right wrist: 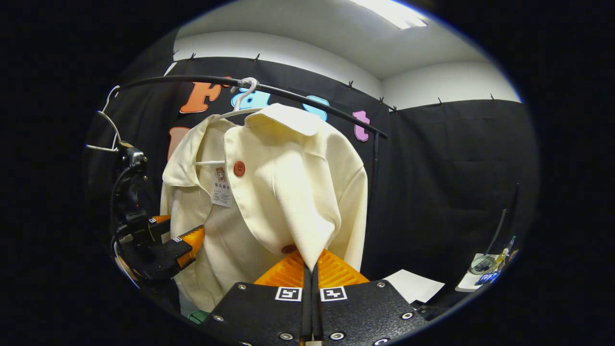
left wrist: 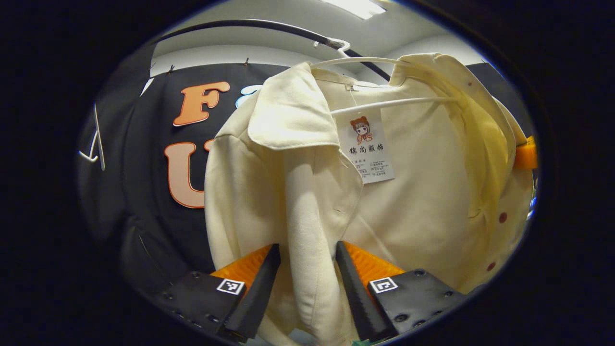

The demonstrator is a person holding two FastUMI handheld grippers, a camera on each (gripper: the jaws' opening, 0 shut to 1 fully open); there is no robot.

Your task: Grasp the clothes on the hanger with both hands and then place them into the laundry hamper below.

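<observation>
Right gripper view: one coat, one hanger, three red buttons

The left gripper points forward and slightly upward, its two fingers spread well apart with a fold of the cream shirt hanging down between them; whether either finger touches the cloth cannot be told; in the right gripper view this same gripper sits low to the side, reaching toward the shirt's open front; the right gripper is raised ahead of its camera, its fingers pressed tight together, pinching the shirt's front edge between them.
</observation>
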